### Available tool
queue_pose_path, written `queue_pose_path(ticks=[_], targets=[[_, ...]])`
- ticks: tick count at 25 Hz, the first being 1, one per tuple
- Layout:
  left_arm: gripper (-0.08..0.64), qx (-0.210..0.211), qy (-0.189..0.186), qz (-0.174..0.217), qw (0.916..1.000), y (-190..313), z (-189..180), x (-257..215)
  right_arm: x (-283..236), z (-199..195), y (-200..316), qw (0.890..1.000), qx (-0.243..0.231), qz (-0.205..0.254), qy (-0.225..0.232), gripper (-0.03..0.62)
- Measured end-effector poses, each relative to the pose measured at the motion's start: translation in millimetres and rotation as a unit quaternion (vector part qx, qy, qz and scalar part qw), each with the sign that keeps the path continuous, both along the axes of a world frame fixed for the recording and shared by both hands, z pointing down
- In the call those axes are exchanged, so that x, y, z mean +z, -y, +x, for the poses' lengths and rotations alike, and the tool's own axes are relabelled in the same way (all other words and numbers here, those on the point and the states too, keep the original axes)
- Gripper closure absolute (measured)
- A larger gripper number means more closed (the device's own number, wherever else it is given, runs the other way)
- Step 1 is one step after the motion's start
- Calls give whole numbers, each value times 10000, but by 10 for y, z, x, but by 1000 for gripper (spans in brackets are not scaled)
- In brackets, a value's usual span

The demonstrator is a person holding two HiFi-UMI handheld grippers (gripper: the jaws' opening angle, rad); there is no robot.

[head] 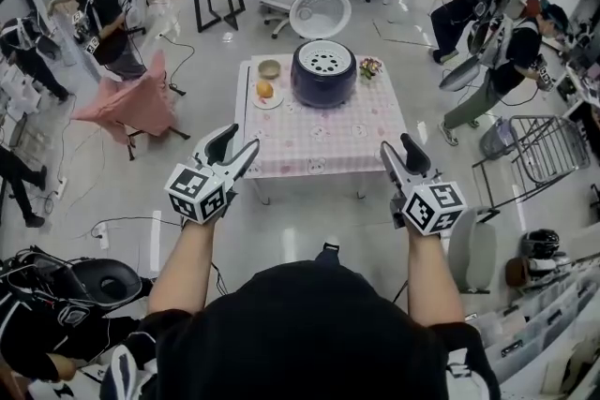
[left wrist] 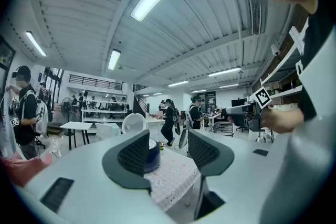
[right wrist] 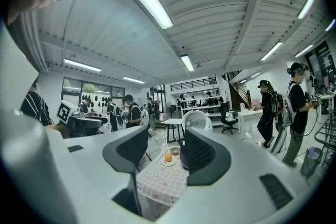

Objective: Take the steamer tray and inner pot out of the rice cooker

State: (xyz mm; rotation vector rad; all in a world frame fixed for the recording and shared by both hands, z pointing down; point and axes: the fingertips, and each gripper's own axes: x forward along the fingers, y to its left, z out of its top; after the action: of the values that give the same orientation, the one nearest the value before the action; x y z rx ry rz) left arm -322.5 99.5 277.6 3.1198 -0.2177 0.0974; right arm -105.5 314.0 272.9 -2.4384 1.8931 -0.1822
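Busy workshop, pink-clothed table [head: 319, 145], open rice cooker [head: 323, 89] showing steamer tray [head: 325, 61], left gripper [head: 242, 138] and right gripper [head: 395, 143] jaws apart, empty.

The steamer tray [head: 325, 62] hides the inner pot beneath; contents of the bowl [head: 270, 68] are too small to tell.

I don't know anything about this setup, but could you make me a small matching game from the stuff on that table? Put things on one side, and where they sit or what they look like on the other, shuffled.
Things:
1. rice cooker
2. steamer tray
3. orange
4. small bowl

Descriptions:
A. lies on a white plate near the left edge of the table in the head view
B. white, full of holes, sitting in the cooker's top
C. dark body, white lid swung open
D. stands just beyond the plate, left of the cooker

Pairs: 1-C, 2-B, 3-A, 4-D
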Motion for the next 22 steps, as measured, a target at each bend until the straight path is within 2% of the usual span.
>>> queue_pose_path(ticks=[12,22], targets=[[311,-113,197,-11,9997,234,736,153,272,700,345,9989,-418,-105,172,354],[307,-257,323,-66,9991,711,1619,278,431,1621,949,9971,-678,-205,266,350]])
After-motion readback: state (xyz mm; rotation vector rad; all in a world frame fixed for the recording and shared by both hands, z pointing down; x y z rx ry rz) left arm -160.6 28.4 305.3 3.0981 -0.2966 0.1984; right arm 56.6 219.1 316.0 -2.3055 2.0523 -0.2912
